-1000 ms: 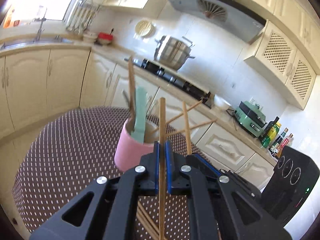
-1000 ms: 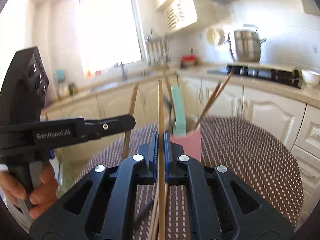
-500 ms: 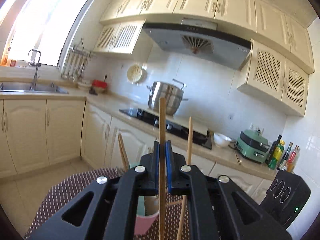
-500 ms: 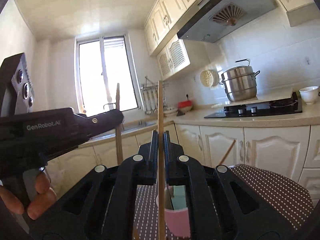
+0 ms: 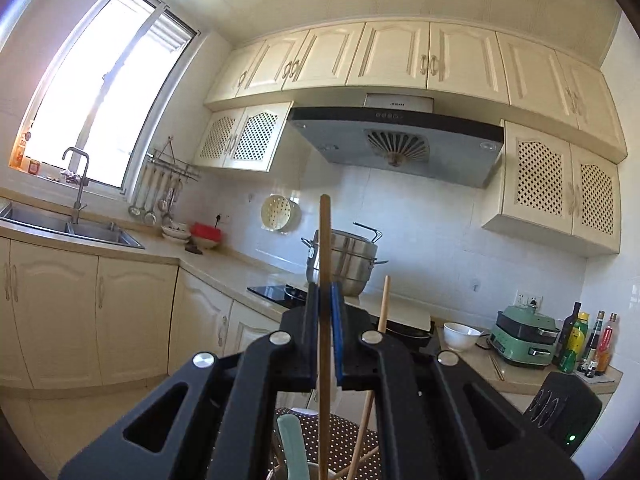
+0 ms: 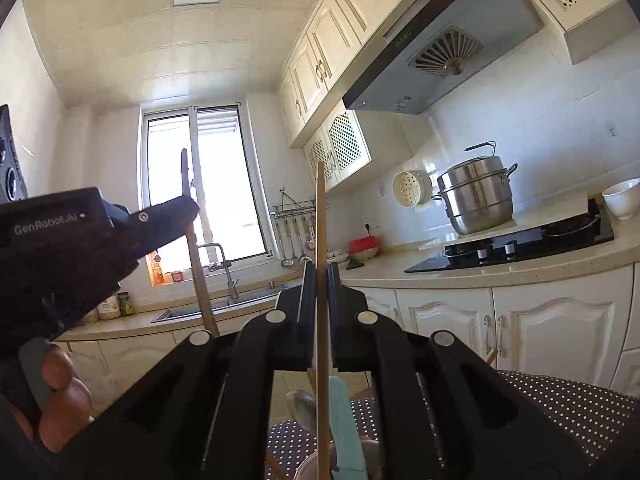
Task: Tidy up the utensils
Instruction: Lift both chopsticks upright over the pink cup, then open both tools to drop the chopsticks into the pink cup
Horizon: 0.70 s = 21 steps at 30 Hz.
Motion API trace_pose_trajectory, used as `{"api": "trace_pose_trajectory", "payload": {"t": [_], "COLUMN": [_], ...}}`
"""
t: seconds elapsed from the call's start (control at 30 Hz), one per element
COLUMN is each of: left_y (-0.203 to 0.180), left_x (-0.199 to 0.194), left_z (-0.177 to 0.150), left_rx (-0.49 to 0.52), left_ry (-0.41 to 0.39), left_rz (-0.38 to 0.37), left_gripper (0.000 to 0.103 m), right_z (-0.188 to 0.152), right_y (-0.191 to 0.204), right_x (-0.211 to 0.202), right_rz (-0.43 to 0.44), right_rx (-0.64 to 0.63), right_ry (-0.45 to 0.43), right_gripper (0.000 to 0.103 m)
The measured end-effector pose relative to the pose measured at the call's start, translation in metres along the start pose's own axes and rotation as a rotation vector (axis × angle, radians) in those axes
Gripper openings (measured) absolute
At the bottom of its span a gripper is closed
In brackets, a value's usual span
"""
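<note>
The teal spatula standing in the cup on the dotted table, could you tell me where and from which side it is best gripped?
Probably by the flat upper handle of the teal spatula, coming from above. It stands nearly upright in the cup, so only the handle is free, and pads closing on its broad faces should hold. Both the left gripper and the right gripper are each shut on a chopstick now.

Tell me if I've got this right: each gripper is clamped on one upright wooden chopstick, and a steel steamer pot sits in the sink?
Not quite. The steamer pot sits on the stove, not in the sink; the right wrist view shows both. The rest holds: the left gripper and the right gripper are each clamped on one upright wooden chopstick.
</note>
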<state>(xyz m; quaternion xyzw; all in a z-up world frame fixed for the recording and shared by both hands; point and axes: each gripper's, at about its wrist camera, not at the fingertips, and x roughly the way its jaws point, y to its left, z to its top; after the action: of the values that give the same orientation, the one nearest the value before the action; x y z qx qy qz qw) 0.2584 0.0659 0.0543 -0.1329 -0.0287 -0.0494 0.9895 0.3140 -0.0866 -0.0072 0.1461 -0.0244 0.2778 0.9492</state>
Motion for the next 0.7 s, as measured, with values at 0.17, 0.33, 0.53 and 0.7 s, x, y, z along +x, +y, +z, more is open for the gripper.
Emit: {"api": "trace_pose_trajectory", "payload": {"t": [0.17, 0.33, 0.53, 0.7], "left_y": [0.003, 0.011, 0.019, 0.019], "left_x": [0.01, 0.02, 0.027, 0.029], "left_z": [-0.01, -0.026, -0.039, -0.041], "left_rx": [0.014, 0.013, -0.004, -0.012], "left_ry": [0.008, 0.048, 0.102, 0.133], "left_rz": [0.015, 0.027, 0.035, 0.032], "left_gripper": [0.006, 0.006, 0.007, 0.025], "right_z": [-0.002, -0.004, -0.007, -0.009], "right_y": [0.0, 0.004, 0.006, 0.004], "right_x": [0.005, 0.008, 0.007, 0.005], "right_rz": [-0.016, -0.03, -0.046, -0.059], "right_rx": [-0.02, -0.074, -0.103, -0.103], "right_ry": [-0.025, -0.057, -0.067, -0.07], "right_gripper": [0.006, 0.006, 0.006, 0.006]}}
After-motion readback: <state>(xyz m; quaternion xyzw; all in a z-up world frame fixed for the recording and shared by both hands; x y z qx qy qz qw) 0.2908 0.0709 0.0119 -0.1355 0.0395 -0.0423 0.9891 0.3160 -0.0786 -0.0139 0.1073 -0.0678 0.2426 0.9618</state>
